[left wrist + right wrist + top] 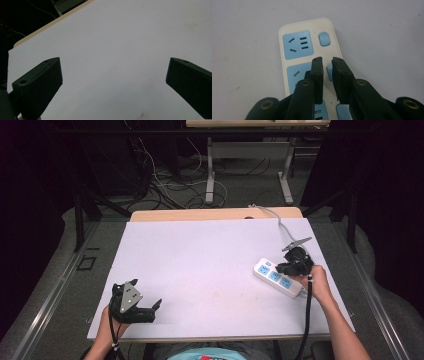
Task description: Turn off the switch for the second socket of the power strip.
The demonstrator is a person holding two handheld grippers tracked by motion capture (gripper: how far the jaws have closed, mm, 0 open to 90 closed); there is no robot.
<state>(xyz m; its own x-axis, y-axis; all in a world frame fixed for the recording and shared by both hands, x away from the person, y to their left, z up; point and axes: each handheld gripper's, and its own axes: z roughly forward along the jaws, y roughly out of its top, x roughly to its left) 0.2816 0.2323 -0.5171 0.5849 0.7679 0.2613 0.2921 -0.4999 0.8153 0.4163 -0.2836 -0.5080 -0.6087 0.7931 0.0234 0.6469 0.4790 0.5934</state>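
A white power strip (278, 278) with blue sockets lies at the right side of the white table top (200, 255). My right gripper (284, 268) hangs just over it, pointing down. In the right gripper view the jaws of the right gripper (327, 61) stand a narrow slit apart above the strip (298, 45), right over its second blue switch (329, 73); nothing is pinched between them. The first blue switch (323, 39) lies beyond the tips. My left gripper (154, 311) rests near the front left of the table, and in its own view the left gripper (113, 62) stands wide open over bare white surface.
The strip's grey cord (282, 222) runs off the far edge of the table. Beyond the table are a tangle of cables on the floor (165, 185) and the legs of another desk (210, 170). Dark curtains close in both sides.
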